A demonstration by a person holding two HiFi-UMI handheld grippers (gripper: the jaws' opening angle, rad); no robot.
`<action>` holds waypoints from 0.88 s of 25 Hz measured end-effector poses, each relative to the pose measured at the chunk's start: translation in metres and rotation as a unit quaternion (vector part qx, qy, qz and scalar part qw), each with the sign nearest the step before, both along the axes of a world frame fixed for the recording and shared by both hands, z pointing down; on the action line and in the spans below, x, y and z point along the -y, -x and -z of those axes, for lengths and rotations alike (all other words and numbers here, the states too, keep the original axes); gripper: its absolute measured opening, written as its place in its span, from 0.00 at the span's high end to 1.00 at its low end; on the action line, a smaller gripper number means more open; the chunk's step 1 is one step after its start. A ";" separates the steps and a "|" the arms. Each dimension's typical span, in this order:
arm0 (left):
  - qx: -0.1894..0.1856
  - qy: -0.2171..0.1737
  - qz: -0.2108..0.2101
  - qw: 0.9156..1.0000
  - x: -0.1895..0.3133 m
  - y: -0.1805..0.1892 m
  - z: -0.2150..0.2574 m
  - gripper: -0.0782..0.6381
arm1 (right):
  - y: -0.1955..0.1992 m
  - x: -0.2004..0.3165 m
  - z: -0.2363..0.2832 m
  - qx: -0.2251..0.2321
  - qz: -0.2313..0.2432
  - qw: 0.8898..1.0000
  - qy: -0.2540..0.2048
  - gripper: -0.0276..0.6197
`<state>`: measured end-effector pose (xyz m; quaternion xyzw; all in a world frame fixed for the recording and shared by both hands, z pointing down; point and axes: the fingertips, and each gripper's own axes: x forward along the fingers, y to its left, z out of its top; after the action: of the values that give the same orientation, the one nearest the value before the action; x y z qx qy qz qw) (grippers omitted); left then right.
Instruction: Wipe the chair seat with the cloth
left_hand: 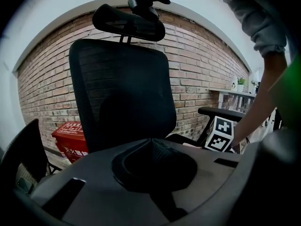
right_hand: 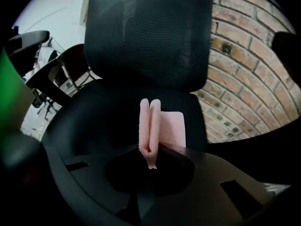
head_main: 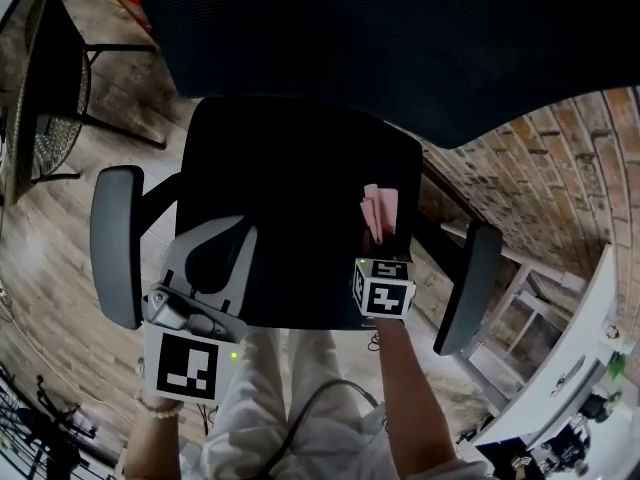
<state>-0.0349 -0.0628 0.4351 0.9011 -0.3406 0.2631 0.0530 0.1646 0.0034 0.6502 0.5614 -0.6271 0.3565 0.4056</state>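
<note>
The black office chair seat (head_main: 290, 198) fills the middle of the head view, below its mesh backrest (head_main: 400, 28). A folded pink cloth (head_main: 380, 211) stands on edge over the seat's right side. My right gripper (head_main: 384, 236) is shut on it, with its marker cube (head_main: 383, 286) at the seat's front edge. In the right gripper view the cloth (right_hand: 153, 124) sticks up from between the closed jaws of the right gripper (right_hand: 150, 149). My left gripper (head_main: 240, 233) hovers over the seat's front left corner. It is shut with nothing in it, and the left gripper (left_hand: 153, 144) faces the backrest (left_hand: 122, 93).
Grey armrests flank the seat at left (head_main: 115, 243) and right (head_main: 465, 283). A second dark chair (head_main: 50, 78) stands at the upper left on the wooden floor. A red box (left_hand: 70, 138) sits by the brick wall (left_hand: 202, 65). A white shelf (head_main: 560, 368) is at the right.
</note>
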 end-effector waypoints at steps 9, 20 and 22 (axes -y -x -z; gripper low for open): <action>0.011 0.012 0.022 1.000 -0.029 0.040 -0.003 0.87 | 0.102 0.003 -0.004 0.057 0.119 0.991 -0.004 0.87; 0.008 0.015 0.059 0.998 -0.057 0.089 0.013 0.87 | 0.248 0.002 0.007 0.110 0.286 0.951 -0.029 0.87; 0.011 0.013 0.068 0.998 -0.060 0.102 0.017 0.87 | 0.274 0.000 0.011 0.121 0.312 0.942 -0.034 0.87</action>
<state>-0.1371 -0.0032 0.4180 0.8720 -0.3987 0.2728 0.0786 -0.1091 0.0039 0.6388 0.3039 -0.8269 0.2552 0.3984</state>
